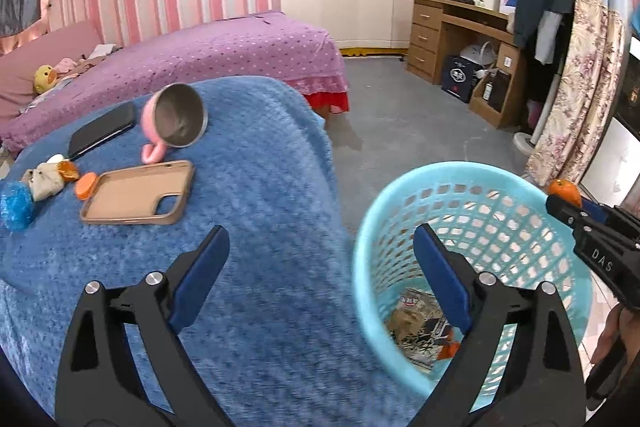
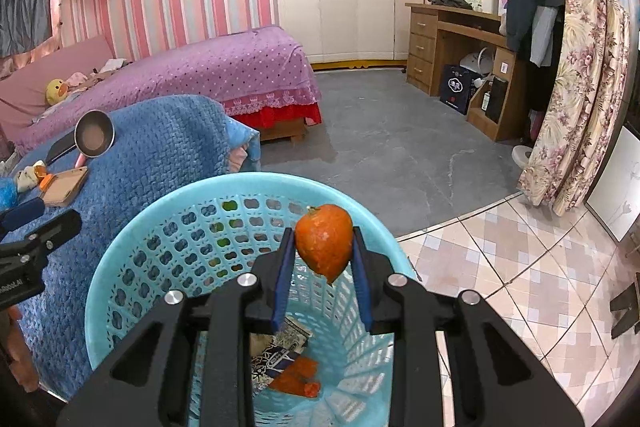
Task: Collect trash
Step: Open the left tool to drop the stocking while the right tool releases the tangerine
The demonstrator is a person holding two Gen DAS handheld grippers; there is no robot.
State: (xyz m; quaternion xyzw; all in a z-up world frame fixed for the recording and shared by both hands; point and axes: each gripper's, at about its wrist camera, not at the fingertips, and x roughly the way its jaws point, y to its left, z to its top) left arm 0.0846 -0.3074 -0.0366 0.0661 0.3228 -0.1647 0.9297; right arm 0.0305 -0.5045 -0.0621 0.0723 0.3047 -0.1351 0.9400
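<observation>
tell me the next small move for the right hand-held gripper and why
Probably open the right hand-held gripper: it is shut on the orange peel, which hangs over the blue basket's mouth, so the peel should drop in beside the wrapper already at the bottom.

The basket (image 2: 120,267) stood on the floor directly below the right hand-held gripper (image 2: 323,247), wrappers (image 2: 280,351) lying inside it. To its left, the surface (image 1: 260,207) carried a cup (image 1: 176,115), phone case (image 1: 136,193) and scraps (image 1: 44,181).
</observation>
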